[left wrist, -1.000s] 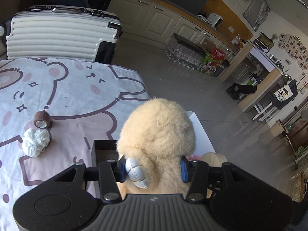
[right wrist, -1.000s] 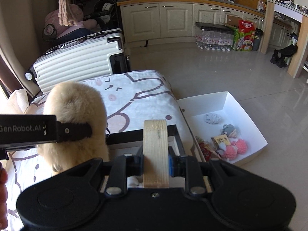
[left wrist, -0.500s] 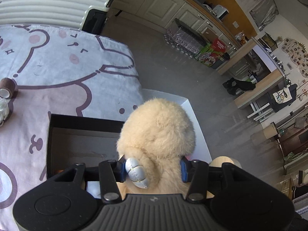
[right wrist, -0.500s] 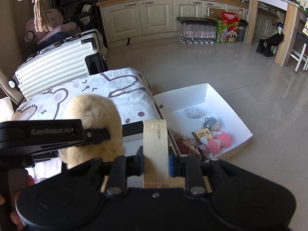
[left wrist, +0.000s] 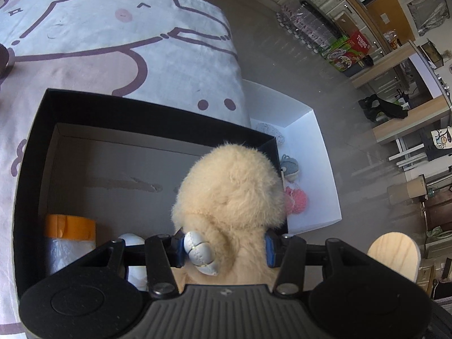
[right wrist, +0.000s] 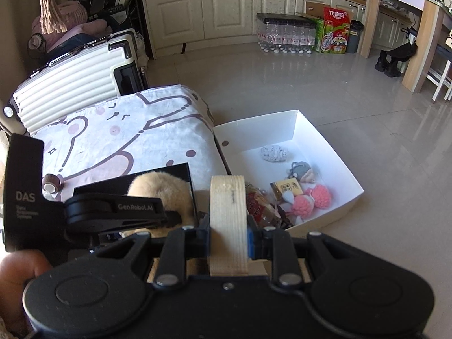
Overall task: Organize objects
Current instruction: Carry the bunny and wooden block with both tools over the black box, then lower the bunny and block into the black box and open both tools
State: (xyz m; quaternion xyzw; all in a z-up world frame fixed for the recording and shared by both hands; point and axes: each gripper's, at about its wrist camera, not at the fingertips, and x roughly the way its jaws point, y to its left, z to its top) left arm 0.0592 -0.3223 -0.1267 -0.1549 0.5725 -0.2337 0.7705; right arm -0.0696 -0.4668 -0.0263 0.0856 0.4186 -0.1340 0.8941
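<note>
The left tool (left wrist: 224,250) is clamped on the plush toy (left wrist: 230,192), with the black box (left wrist: 31,141) open directly below and ahead; the right tool (right wrist: 228,244), clamped on the wooden block (right wrist: 228,206), waits beside it.

Plush toy (left wrist: 234,186): long fuzzy cream fur. Wood block (right wrist: 228,217): pale, bare, grain visible, matt. Black box (left wrist: 147,115): matt card outside, grey board inside w/ scuffs. White box (right wrist: 327,152): smooth card. Bed cover (left wrist: 113,42): soft printed cloth. Floor (right wrist: 282,84): glossy tile. Suitcase (right wrist: 70,84): ribbed hard plastic, slight sheen.
</note>
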